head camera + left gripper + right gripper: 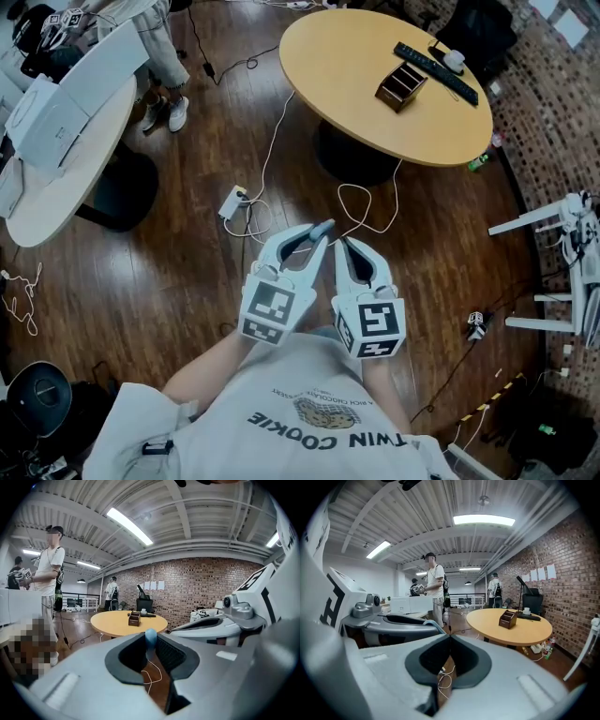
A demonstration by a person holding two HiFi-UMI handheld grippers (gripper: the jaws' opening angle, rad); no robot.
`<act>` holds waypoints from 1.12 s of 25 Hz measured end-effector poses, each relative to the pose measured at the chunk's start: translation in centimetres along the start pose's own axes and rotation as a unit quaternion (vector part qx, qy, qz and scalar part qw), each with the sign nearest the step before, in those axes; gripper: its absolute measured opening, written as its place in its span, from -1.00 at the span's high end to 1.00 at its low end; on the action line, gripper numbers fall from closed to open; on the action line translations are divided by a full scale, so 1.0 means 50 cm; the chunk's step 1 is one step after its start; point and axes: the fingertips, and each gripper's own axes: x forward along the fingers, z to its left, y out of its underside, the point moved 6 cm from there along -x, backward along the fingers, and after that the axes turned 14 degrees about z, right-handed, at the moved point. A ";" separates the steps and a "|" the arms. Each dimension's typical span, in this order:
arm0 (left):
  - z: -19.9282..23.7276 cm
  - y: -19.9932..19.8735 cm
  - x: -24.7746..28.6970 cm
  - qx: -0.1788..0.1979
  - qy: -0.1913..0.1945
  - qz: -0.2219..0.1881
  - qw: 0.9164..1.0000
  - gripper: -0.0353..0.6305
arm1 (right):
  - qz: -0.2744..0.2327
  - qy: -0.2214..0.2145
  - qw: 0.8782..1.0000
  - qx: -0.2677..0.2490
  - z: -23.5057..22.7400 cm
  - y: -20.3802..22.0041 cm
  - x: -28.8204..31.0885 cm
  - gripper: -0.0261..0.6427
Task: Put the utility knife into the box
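Observation:
I hold both grippers side by side over the wooden floor, near my body. My left gripper (316,234) (151,643) is shut on a slim blue-grey thing, seemingly the utility knife (322,227); only its rounded blue end (150,636) shows between the jaws. My right gripper (345,246) (449,638) is shut with nothing in it, its tips touching. The small brown wooden box (401,86) (134,618) (507,618) stands on the round yellow table (356,103), well ahead of both grippers.
A long black bar (436,70) and a small white object (453,60) lie beside the box. A white power strip (232,201) with cables lies on the floor ahead. White tables (66,141) and a standing person (159,56) are at left, a white rack (562,220) at right.

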 end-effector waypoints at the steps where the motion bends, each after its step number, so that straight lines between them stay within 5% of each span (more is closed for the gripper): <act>1: 0.007 -0.001 0.002 -0.001 0.002 -0.001 1.000 0.68 | 0.001 0.001 1.000 -0.001 0.001 -0.004 0.007 0.92; 14: 0.058 -0.052 0.104 0.010 0.004 0.007 1.000 0.68 | 0.002 -0.002 1.000 0.005 -0.088 -0.050 0.092 0.92; 28: 0.093 -0.186 0.379 0.010 -0.015 0.021 1.000 0.68 | 0.005 -0.031 1.000 -0.005 -0.358 -0.141 0.242 0.92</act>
